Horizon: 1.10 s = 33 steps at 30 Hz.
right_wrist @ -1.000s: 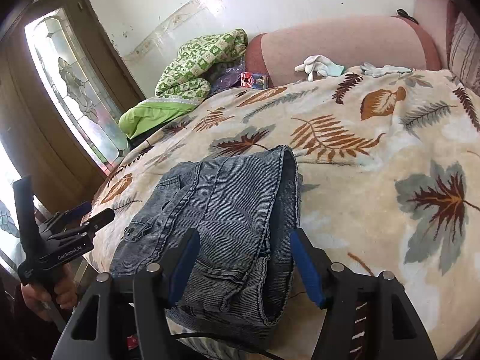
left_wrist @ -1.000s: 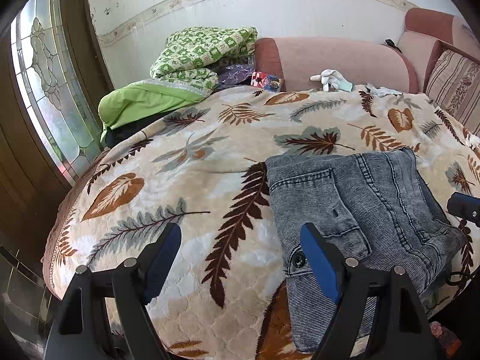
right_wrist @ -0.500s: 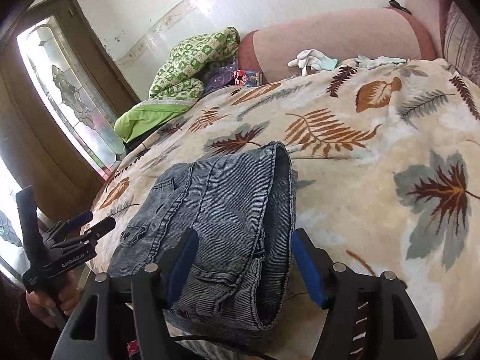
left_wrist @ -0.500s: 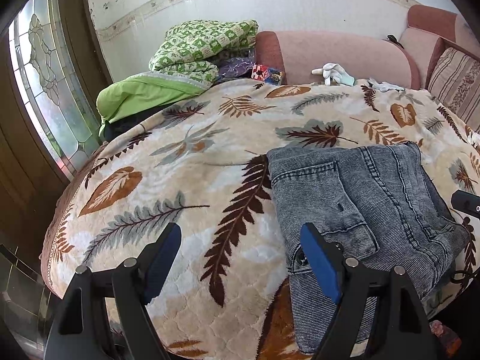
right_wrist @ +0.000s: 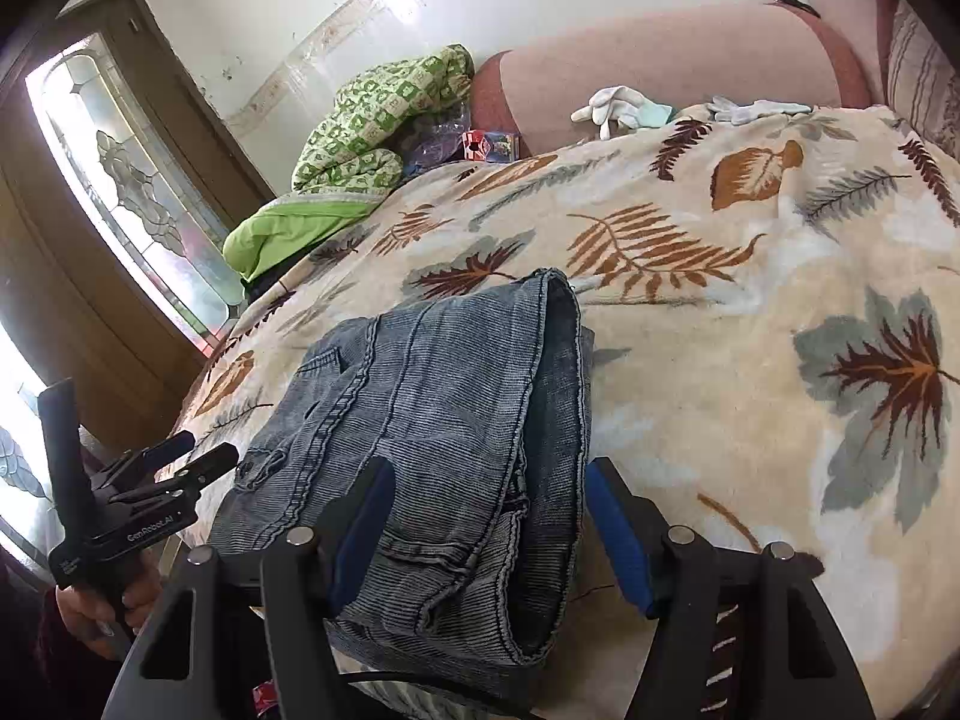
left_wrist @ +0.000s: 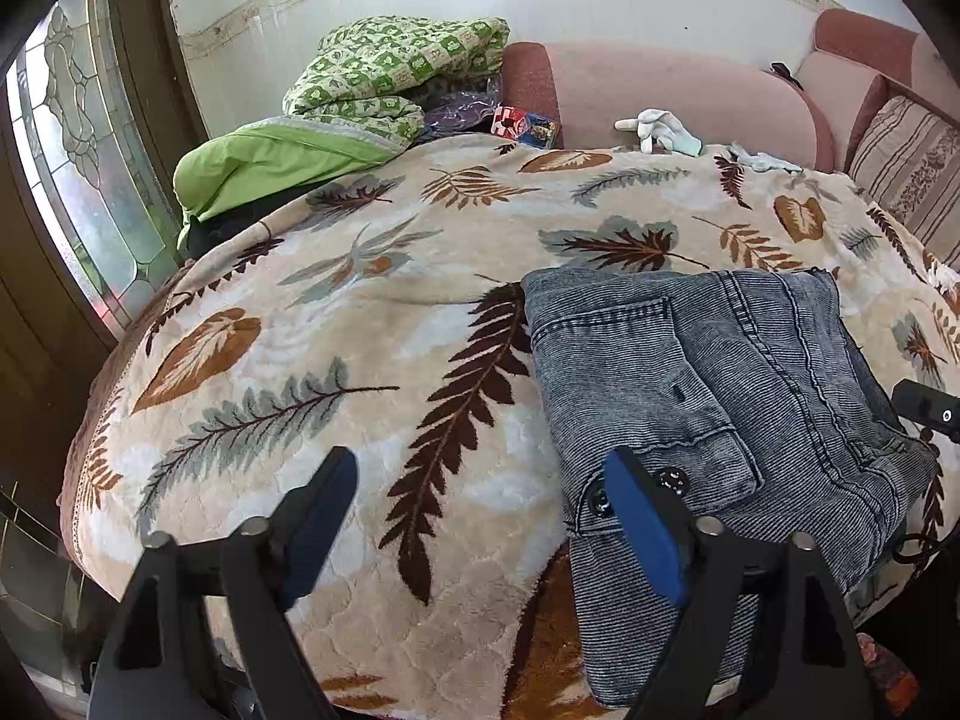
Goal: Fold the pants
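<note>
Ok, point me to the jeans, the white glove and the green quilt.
jeans [left_wrist: 708,384], left wrist view, on the top folded layer.
white glove [right_wrist: 612,105], right wrist view, on its palm.
green quilt [left_wrist: 390,69], left wrist view, on the checked top side.

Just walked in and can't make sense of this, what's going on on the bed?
A person holding a gripper in each hand is folding pants. The grey jeans lie folded in a compact stack on the leaf-print blanket. The left gripper and right gripper are both open near the stack's edge, gripping nothing.
</note>
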{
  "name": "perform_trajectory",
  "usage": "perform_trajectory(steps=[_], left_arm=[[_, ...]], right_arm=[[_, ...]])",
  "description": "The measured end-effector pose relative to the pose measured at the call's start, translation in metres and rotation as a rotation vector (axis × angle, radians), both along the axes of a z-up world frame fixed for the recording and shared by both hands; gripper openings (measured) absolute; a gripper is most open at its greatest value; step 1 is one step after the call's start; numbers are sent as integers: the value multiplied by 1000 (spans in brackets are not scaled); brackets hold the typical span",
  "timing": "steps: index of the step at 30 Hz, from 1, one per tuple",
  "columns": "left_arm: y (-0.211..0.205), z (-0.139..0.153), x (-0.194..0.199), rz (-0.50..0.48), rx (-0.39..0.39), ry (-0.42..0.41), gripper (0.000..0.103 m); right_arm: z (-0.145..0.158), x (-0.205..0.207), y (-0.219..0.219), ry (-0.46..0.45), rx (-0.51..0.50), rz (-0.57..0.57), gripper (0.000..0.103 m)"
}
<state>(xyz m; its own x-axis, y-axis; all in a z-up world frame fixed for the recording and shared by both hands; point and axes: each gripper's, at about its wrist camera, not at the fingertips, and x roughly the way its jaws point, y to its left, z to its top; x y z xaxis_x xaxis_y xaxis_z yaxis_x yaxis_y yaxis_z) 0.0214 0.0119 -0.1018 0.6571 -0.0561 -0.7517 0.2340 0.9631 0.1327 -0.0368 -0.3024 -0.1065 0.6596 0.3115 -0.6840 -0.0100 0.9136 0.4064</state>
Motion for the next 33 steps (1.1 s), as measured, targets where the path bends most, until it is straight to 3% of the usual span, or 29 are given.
perform_trajectory(steps=[6,33], left_arm=[[1,0,3,-23,-42,33,90],[-16,-4,18,-66,-29,46,90]], right_arm=[[-4,2,2,14,5,7,69],[-10,7,1,39,20,-2,72]])
